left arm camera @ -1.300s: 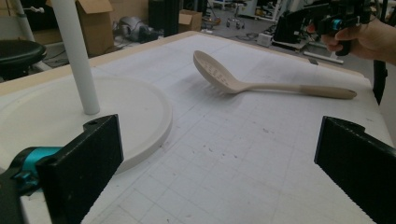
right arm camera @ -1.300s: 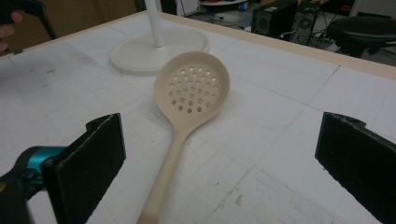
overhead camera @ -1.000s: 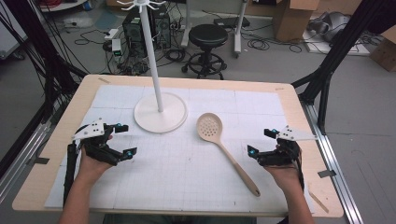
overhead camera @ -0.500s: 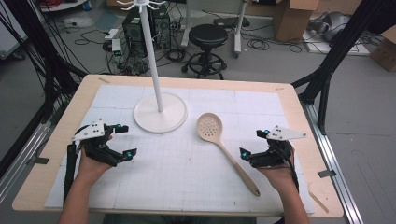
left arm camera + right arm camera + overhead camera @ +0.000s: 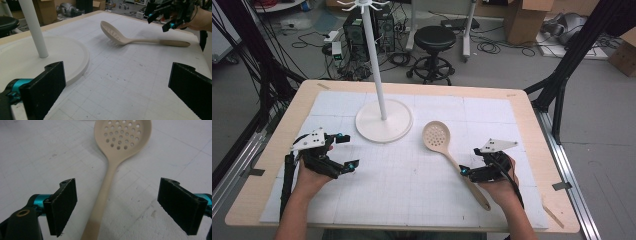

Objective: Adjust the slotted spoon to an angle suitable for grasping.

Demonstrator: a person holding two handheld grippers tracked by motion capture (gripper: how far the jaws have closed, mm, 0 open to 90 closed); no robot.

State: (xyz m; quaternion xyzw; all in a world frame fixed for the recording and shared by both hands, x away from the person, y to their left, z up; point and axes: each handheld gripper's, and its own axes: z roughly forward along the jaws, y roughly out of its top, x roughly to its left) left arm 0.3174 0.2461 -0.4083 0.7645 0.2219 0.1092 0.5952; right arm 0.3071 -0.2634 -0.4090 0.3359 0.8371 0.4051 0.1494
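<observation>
Right gripper [image 5: 468,169]: jaws spread wide, one on either side of the spoon's handle, neither touching it; nothing is gripped. Its own view looks along the handle [image 5: 103,195] running up between the jaws.
Slotted spoon [image 5: 451,156]: beige, lying flat on the white gridded mat [image 5: 412,185], perforated bowl [image 5: 123,135] ahead of the right gripper's jaws, handle end back under that hand [image 5: 499,187].
Left gripper [image 5: 347,151]: jaws wide apart and holding nothing, just over the mat, well apart from the spoon.
White stand [image 5: 383,120]: its round base sits just ahead of the left gripper, with the upright pole [image 5: 33,27] rising from it; the spoon's bowl lies just beside the base's far side from that gripper.
Containers: I can make out none on the table [image 5: 532,115]; the spoon's bowl holds nothing.
</observation>
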